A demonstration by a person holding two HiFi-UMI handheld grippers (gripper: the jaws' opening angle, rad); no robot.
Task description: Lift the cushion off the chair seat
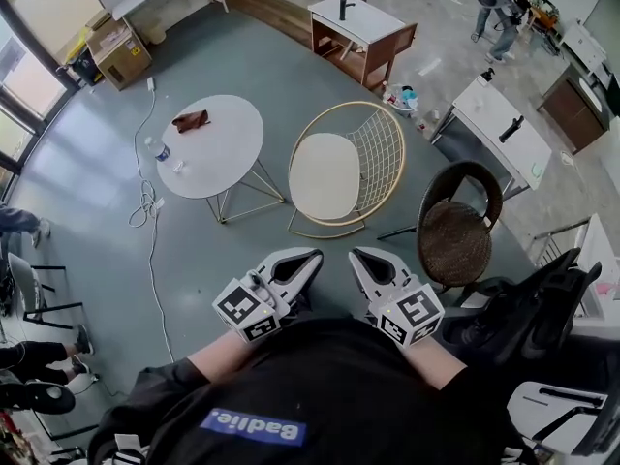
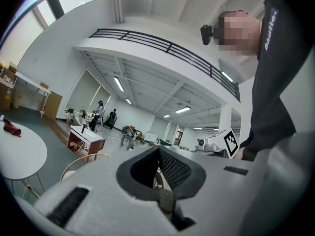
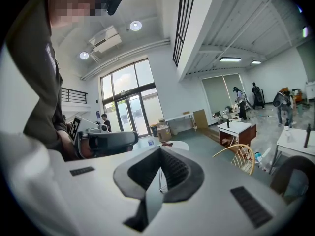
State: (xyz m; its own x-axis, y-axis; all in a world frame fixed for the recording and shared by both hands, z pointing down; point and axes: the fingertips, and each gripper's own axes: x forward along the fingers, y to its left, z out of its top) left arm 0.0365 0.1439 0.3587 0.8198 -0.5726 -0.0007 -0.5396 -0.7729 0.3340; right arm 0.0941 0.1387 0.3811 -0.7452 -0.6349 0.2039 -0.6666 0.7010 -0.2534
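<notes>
The round cream cushion (image 1: 325, 175) lies on the seat of a gold wire chair (image 1: 380, 141) in the middle of the head view. Both grippers are held close to the person's body, well short of the chair. My left gripper (image 1: 312, 257) is shut and holds nothing; its tips (image 2: 160, 149) meet in the left gripper view, where the chair's gold rim (image 2: 86, 157) shows low on the left. My right gripper (image 1: 359, 255) is likewise shut and empty, tips (image 3: 160, 151) together. The gold chair (image 3: 241, 155) appears to the right in the right gripper view.
A white round table (image 1: 208, 143) with a bottle (image 1: 161, 150) and a brown item stands left of the chair. A brown wicker chair (image 1: 455, 231) is on the right, and a black office chair (image 1: 528, 308) is beside the person. A cable (image 1: 153, 260) runs along the floor.
</notes>
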